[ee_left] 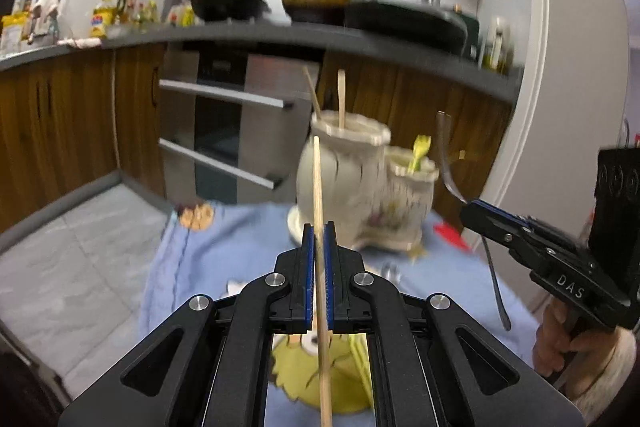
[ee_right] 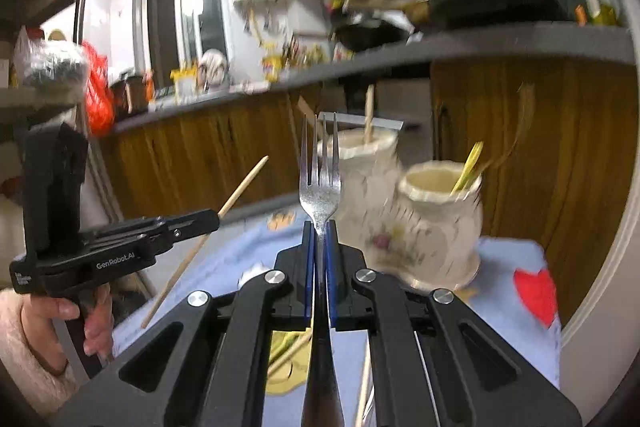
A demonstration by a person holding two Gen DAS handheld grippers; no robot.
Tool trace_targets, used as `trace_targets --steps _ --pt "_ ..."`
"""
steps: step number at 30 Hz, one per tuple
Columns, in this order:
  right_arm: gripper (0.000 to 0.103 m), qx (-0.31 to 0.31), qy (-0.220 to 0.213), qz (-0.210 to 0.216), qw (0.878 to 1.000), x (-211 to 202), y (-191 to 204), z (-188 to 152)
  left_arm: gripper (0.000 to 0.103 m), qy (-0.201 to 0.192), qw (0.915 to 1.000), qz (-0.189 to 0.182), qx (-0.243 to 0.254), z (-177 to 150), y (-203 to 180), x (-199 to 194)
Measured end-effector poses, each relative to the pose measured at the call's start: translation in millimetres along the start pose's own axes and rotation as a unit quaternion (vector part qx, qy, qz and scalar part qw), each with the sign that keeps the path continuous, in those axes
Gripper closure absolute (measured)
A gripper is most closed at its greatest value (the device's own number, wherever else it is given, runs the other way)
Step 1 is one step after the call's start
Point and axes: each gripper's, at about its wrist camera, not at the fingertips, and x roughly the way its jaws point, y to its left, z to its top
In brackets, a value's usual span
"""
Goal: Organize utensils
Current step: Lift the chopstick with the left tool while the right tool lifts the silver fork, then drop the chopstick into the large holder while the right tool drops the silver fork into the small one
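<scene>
A kitchen with wood-fronted cabinets lies behind a desk [ee_left: 240,239] draped in soft blue cloth. At left, we see the left tool [ee_left: 319,231] clamped on a slim, pale wooden chopstick [ee_left: 318,187], raised above the cloth. Ahead stands a glazed cream ceramic holder [ee_right: 384,211], two joined scalloped jars with a floral print; the taller jar already holds wooden sticks, the shorter one a yellow utensil. At right, the right tool [ee_right: 320,231] is clamped on the neck of a shiny steel fork [ee_right: 320,183], tines up. We judge both pieces to be mid-carry; next, each must be tipped over a jar mouth and released.
</scene>
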Motion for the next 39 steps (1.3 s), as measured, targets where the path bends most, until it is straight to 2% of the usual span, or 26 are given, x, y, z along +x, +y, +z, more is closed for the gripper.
trace_targets --steps 6,13,15,21,27,33,39 --pt "0.098 0.014 -0.047 -0.016 0.999 -3.4 -16.4 30.6 0.098 -0.042 0.9988 -0.017 0.016 21.3 -10.2 3.8" --pt "0.098 0.049 -0.085 -0.012 0.995 21.4 -49.1 75.0 0.098 -0.097 0.9931 -0.037 0.054 74.9 -30.6 32.1" --pt "0.098 0.055 -0.093 -0.012 0.994 34.0 -57.4 84.6 0.098 -0.108 0.9919 -0.044 0.051 89.7 -32.4 42.2" --pt "0.098 0.042 -0.113 -0.03 0.992 58.5 -65.1 90.9 0.098 -0.122 0.9898 -0.073 0.0 125.7 -27.4 84.8" --pt "0.098 -0.013 -0.14 -0.085 0.986 72.7 -61.6 85.9 0.098 -0.137 0.9902 -0.027 0.0 132.6 -26.1 121.2" --pt "0.098 -0.007 -0.141 -0.095 0.986 83.4 -76.1 86.4 0.098 -0.159 0.9872 0.004 0.012 134.4 -29.0 138.4" --pt "0.098 -0.004 -0.148 -0.113 0.983 91.7 -81.0 78.2 0.098 -0.171 0.9846 0.012 0.036 127.3 -38.0 144.6"
